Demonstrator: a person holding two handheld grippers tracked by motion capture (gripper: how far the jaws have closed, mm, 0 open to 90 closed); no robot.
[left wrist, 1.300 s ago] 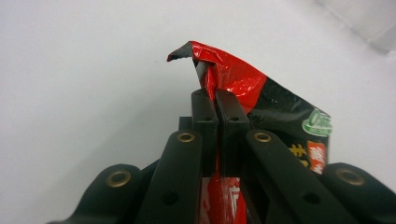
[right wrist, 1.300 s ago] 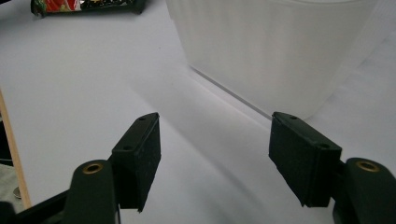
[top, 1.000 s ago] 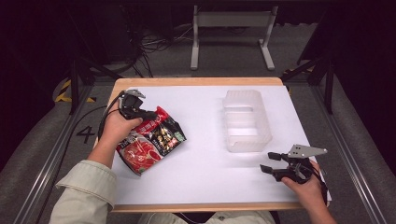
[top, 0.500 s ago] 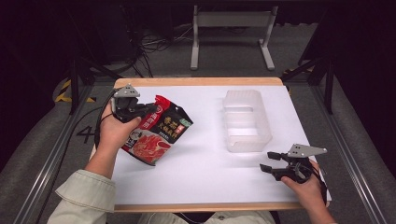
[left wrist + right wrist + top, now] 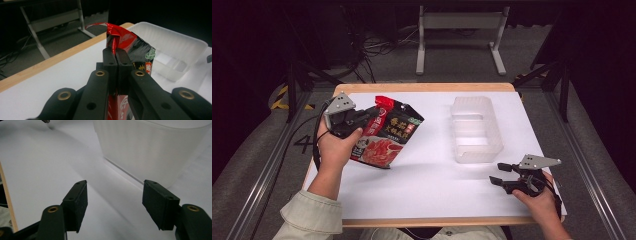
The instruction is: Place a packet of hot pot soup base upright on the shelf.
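A red and black food pouch (image 5: pixel 387 135) hangs tilted above the left of the white table, lifted off the surface. My left gripper (image 5: pixel 371 114) is shut on the pouch's red top edge; in the left gripper view the jaws pinch the crumpled red seal (image 5: pixel 116 41) of the pouch (image 5: pixel 140 53). A clear plastic bin (image 5: pixel 475 129) stands empty at the centre right, also seen as the bin (image 5: pixel 172 47) past the pouch and the bin (image 5: pixel 150 147) close ahead. My right gripper (image 5: pixel 499 174) rests low near the front right edge, open, nothing between its pads (image 5: pixel 77 202).
The white table top (image 5: pixel 432 185) has a wooden rim (image 5: pixel 422 87). Beyond the far edge stand a metal frame (image 5: pixel 459 30) and cables on a dark floor. Rails run along both sides of the table.
My left gripper has carried the pouch up and to the right, toward the bin; the pouch has left the table. The right gripper has stayed put.
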